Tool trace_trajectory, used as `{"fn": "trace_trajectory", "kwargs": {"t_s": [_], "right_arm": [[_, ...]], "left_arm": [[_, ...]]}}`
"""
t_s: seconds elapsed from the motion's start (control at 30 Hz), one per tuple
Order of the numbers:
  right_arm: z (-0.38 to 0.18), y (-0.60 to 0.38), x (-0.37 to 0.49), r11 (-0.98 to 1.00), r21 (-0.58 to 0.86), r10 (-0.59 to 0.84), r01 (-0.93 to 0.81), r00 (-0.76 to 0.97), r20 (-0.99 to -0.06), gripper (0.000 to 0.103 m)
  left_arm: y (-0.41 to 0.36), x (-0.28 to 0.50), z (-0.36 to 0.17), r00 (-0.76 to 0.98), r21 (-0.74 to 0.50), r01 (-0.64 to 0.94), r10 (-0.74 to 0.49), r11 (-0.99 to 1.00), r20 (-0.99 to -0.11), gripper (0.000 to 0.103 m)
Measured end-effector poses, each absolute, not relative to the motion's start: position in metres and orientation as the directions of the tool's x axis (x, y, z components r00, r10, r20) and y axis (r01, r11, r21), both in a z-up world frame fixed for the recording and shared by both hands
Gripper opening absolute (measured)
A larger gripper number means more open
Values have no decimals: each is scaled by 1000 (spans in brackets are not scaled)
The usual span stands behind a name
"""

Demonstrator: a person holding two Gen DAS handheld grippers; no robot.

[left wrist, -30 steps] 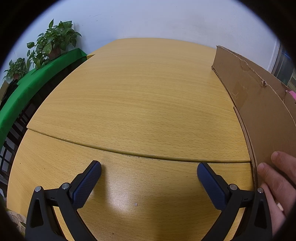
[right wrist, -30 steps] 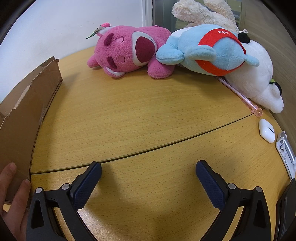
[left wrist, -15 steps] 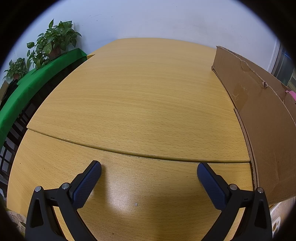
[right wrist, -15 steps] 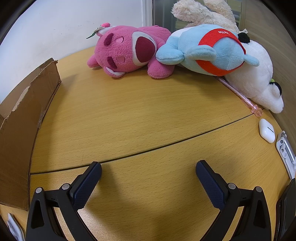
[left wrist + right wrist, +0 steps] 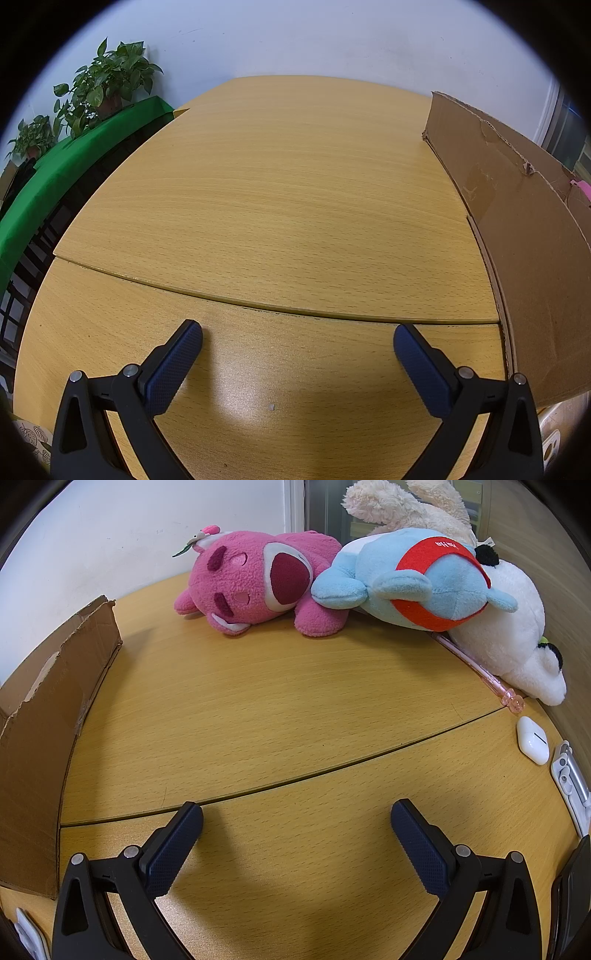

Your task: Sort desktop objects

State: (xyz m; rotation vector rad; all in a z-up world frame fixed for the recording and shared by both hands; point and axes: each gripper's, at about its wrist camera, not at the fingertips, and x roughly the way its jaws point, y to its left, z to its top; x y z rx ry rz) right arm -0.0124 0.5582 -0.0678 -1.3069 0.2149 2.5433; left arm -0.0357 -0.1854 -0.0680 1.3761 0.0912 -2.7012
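Observation:
In the right wrist view a pink plush bear [image 5: 258,587], a blue plush with a red band [image 5: 417,587] and a white plush [image 5: 517,646] lie at the back of the wooden desk [image 5: 277,701]. A pink pen [image 5: 480,672] and a white earbud case [image 5: 532,740] lie at the right. My right gripper [image 5: 295,819] is open and empty over the desk's front. My left gripper [image 5: 297,341] is open and empty over bare desk [image 5: 277,184]. A cardboard box wall [image 5: 517,229] stands to its right and also shows in the right wrist view [image 5: 40,738].
A white-and-silver object [image 5: 570,786] lies at the desk's right edge, with a dark object [image 5: 572,897] below it. Potted plants [image 5: 107,85] stand on a green-covered shelf [image 5: 55,177] beyond the desk's left edge. A white wall is behind.
A person's hand that held the near corner of the cardboard box a second ago has gone from both views. Neither gripper has moved.

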Motion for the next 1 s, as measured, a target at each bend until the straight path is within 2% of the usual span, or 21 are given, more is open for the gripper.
{"fn": "trace_trajectory", "kwargs": {"t_s": [1.0], "right_arm": [[-68, 558, -12, -952, 7, 173, -306, -555, -814, 103]], "left_arm": [[-185, -36, -68, -583, -4, 133, -74, -991, -809, 103]]}}
